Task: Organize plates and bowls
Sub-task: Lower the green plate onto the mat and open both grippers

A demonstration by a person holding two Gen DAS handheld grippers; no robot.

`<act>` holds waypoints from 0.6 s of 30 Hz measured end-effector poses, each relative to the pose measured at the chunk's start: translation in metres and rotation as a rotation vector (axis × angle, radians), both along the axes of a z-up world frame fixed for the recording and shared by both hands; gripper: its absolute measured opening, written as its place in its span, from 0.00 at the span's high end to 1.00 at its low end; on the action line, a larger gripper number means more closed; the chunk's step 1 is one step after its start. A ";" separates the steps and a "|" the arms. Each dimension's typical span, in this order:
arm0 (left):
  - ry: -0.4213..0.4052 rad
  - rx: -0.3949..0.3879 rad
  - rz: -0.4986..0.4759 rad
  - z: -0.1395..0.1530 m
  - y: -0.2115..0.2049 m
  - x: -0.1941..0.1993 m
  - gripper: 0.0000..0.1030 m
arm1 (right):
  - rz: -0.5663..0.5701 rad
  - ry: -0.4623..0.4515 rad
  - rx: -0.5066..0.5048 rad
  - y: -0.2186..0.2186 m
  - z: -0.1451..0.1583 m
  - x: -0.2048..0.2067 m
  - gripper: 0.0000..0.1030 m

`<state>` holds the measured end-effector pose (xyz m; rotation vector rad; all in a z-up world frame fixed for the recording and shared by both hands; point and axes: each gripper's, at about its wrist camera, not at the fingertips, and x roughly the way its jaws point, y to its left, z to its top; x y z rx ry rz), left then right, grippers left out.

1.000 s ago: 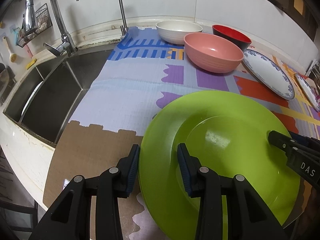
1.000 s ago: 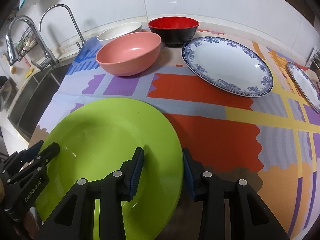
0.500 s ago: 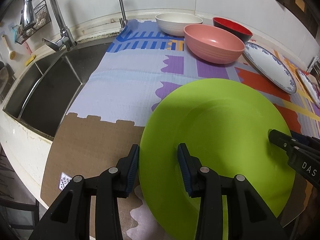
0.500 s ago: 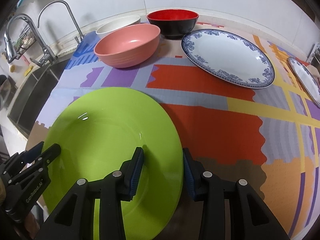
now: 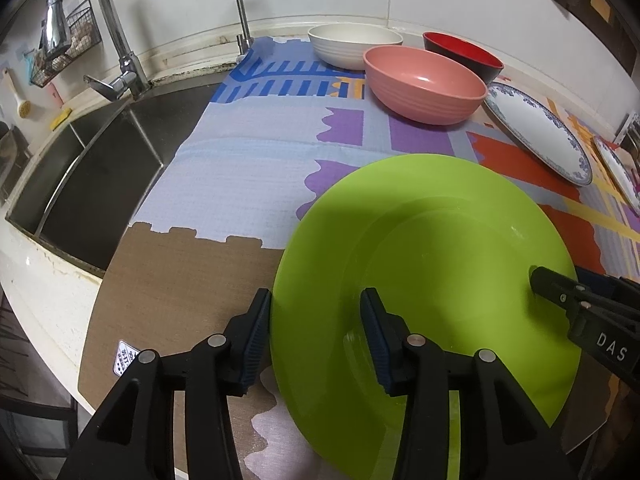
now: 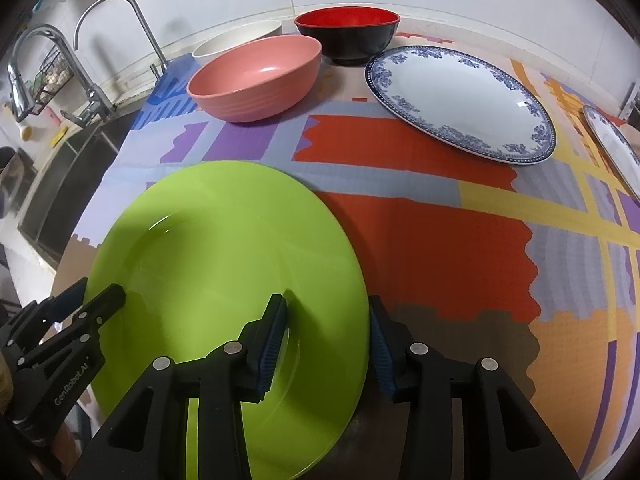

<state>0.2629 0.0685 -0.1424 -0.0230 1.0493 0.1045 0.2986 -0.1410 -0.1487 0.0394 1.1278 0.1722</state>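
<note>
At the far left lies the steel sink with its tall faucet, set beside the patterned mat that covers the counter. Next comes the left gripper, whose blue-padded fingers straddle the left rim of the green plate, one finger outside the edge and one over the plate's face; a gap shows between the pads and the rim, so the jaws stand apart rather than pinched. The green plate sits at the near edge of the mat, tilted slightly, between the two tools. On its opposite rim the right gripper brackets the edge the same way, one finger on the plate's face and the other just outside it, also spread. Behind the plate, along the wall, stand a white bowl, a pink bowl and a red-and-black bowl, close together. Further right rests a blue-rimmed white plate, and a second such plate shows partly at the right edge.
</note>
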 end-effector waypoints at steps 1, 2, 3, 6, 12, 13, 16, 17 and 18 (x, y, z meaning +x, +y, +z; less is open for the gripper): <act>-0.007 -0.001 0.002 0.002 0.000 0.000 0.56 | 0.005 0.000 -0.003 0.000 0.000 0.000 0.59; -0.019 0.005 0.006 0.004 0.000 -0.001 0.53 | 0.007 -0.001 -0.005 0.000 0.000 0.000 0.58; -0.031 0.013 0.009 0.007 -0.001 -0.002 0.50 | 0.006 -0.002 -0.010 0.000 0.000 0.000 0.58; -0.078 0.035 -0.003 0.018 -0.007 -0.005 0.40 | -0.012 -0.011 -0.016 -0.006 0.003 0.000 0.54; -0.140 0.052 -0.033 0.038 -0.021 -0.005 0.24 | -0.045 -0.055 -0.002 -0.021 0.017 -0.001 0.53; -0.149 0.052 -0.034 0.042 -0.023 -0.004 0.21 | -0.050 -0.067 -0.002 -0.023 0.021 -0.002 0.53; -0.182 0.048 -0.043 0.055 -0.031 -0.003 0.16 | -0.059 -0.105 -0.005 -0.030 0.031 -0.005 0.53; -0.189 0.046 -0.047 0.058 -0.033 -0.003 0.13 | -0.063 -0.119 -0.008 -0.033 0.035 -0.006 0.50; -0.203 0.041 -0.054 0.063 -0.037 -0.002 0.12 | -0.067 -0.130 -0.011 -0.036 0.038 -0.007 0.48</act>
